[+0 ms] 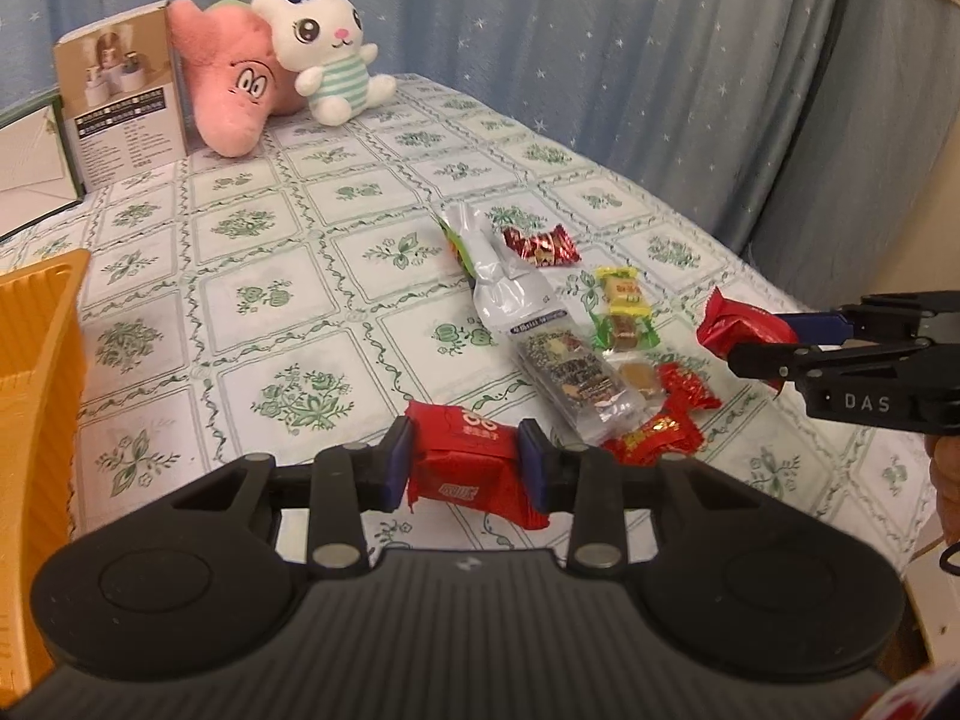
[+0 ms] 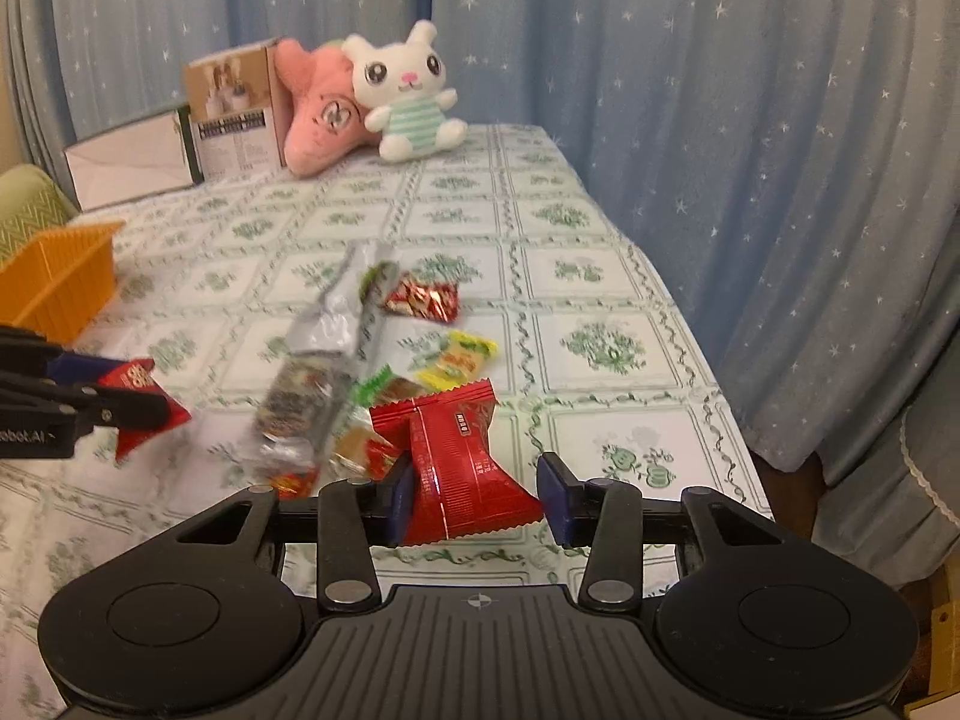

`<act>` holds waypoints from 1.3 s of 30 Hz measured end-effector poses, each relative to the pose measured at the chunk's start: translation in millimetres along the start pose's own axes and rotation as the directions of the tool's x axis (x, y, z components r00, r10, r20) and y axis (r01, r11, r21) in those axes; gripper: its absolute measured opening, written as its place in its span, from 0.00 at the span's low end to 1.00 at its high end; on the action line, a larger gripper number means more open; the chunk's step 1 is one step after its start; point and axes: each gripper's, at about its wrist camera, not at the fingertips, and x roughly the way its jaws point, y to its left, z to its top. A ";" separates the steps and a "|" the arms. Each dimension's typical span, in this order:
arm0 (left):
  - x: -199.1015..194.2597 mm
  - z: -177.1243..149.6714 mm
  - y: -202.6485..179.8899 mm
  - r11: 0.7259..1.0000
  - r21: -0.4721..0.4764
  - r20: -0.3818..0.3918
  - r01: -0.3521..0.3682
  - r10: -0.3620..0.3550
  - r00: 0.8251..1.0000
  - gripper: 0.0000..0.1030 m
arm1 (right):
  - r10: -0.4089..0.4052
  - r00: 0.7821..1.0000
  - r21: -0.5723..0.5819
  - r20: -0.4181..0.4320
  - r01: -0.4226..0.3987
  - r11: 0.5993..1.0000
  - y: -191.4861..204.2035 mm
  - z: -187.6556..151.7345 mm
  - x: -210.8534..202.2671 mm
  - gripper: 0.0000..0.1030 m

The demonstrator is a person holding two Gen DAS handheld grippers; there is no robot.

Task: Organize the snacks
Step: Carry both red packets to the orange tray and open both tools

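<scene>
Green-patterned surface (image 1: 312, 300) w/ blue star curtains behind, snack pile (image 1: 576, 354) mid-right. My left gripper (image 1: 467, 468) has its jaws pinched on a red packet (image 1: 465, 456). My right gripper (image 2: 480, 495) carries another red pack (image 2: 459, 462) between its jaws; right pad looks off the wrapper, so can't tell if the grip's firm.

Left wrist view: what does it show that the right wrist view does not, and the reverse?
Only left wrist: a person's hand at the right edge. Only right wrist: a green cushion. Both: the orange basket, the white rabbit plush, the snack pile, the left hand-held gripper shut on one red packet, the right hand-held gripper shut on another red packet.
</scene>
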 end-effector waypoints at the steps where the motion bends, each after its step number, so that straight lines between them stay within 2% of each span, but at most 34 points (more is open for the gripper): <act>1: -4.7 0.9 1.1 1.000 -0.008 0.005 0.000 0.000 1.000 0.32 | 0.003 1.000 -0.003 0.009 -0.003 1.000 2.7 2.6 -4.8 0.42; 9: -54.3 11.2 22.0 0.997 -0.060 0.070 -0.038 0.043 0.997 0.32 | 0.086 0.993 -0.023 0.081 -0.084 0.996 42.8 39.9 -38.6 0.42; 14: -88.3 14.5 49.4 0.992 -0.094 0.098 -0.086 0.095 0.991 0.32 | 0.167 0.980 -0.057 0.109 -0.162 0.985 87.1 66.5 -45.1 0.42; 22: -138.8 5.6 108.8 0.971 -0.162 0.107 -0.174 0.193 0.975 0.32 | 0.269 0.957 -0.110 0.104 -0.258 0.960 160.6 95.2 -39.2 0.42; 31: -175.3 -20.7 181.2 0.930 -0.237 0.073 -0.279 0.304 0.950 0.32 | 0.370 0.927 -0.141 0.058 -0.359 0.922 244.3 102.4 -18.0 0.42; 39: -177.1 -39.8 221.9 0.900 -0.270 0.028 -0.343 0.363 0.931 0.32 | 0.410 0.912 -0.128 0.011 -0.405 0.905 295.2 96.0 13.8 0.42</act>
